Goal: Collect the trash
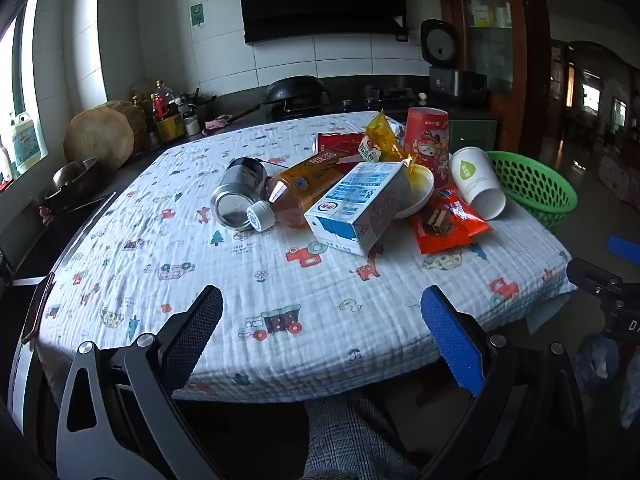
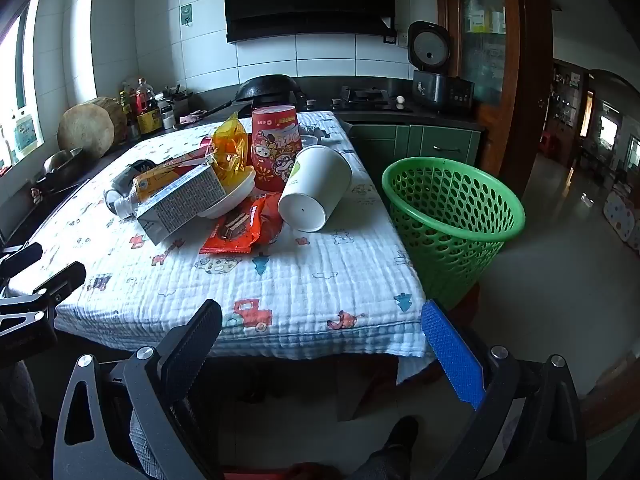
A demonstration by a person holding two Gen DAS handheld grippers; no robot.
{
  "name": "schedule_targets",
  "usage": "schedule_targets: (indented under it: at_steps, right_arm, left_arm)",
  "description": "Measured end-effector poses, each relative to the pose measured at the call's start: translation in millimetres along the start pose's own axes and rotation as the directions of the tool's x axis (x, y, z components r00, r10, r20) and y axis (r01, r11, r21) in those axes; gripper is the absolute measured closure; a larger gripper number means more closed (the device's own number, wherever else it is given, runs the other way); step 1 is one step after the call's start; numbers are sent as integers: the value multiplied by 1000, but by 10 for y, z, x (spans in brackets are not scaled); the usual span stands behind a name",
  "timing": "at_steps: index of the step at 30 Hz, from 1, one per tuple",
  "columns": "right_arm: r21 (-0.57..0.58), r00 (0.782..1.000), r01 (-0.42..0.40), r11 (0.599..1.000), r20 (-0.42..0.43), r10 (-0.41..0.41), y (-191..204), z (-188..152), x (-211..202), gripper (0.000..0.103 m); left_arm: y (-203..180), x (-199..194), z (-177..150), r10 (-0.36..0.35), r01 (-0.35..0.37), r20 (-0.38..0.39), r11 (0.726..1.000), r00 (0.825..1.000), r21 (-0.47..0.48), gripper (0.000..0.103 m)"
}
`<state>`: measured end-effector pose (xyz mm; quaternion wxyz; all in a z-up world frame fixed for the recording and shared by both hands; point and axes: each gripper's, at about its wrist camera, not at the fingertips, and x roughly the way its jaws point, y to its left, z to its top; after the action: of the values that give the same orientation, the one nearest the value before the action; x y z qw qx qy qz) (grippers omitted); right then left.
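A heap of trash lies on the patterned tablecloth (image 1: 280, 280): a silver can (image 1: 236, 194), an amber drink bottle (image 1: 296, 192) on its side, a blue-and-white milk carton (image 1: 360, 208), a red snack wrapper (image 1: 444, 224), a tipped white paper cup (image 1: 478, 182), a tall red cup (image 1: 426, 140) and a yellow wrapper (image 1: 380, 140). A green mesh basket (image 2: 452, 216) stands beside the table's right edge. My left gripper (image 1: 320, 320) hovers open over the near table edge, well short of the heap. My right gripper (image 2: 320, 332) is open at the near right corner, with nothing between its fingers.
A white dish (image 2: 236, 196) lies under the carton and wrappers. Behind the table runs a dark counter with a wok (image 1: 296, 88), bottles (image 1: 164, 108), a wooden chopping block (image 1: 100, 136) and a rice cooker (image 2: 436, 76). A person's checked trouser leg (image 1: 352, 436) shows below.
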<state>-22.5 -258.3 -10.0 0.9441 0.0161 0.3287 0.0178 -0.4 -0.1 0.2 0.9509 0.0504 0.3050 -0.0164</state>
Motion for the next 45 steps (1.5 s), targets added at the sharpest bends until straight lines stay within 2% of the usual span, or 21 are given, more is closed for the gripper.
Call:
schedule_targets:
  at_steps: [45]
  right_arm:
    - [-5,1000,-4,1000,-10,4,44,-39,12,6]
  left_arm:
    - [56,10,-50,7,-7,-11,1000,1000,-15,5]
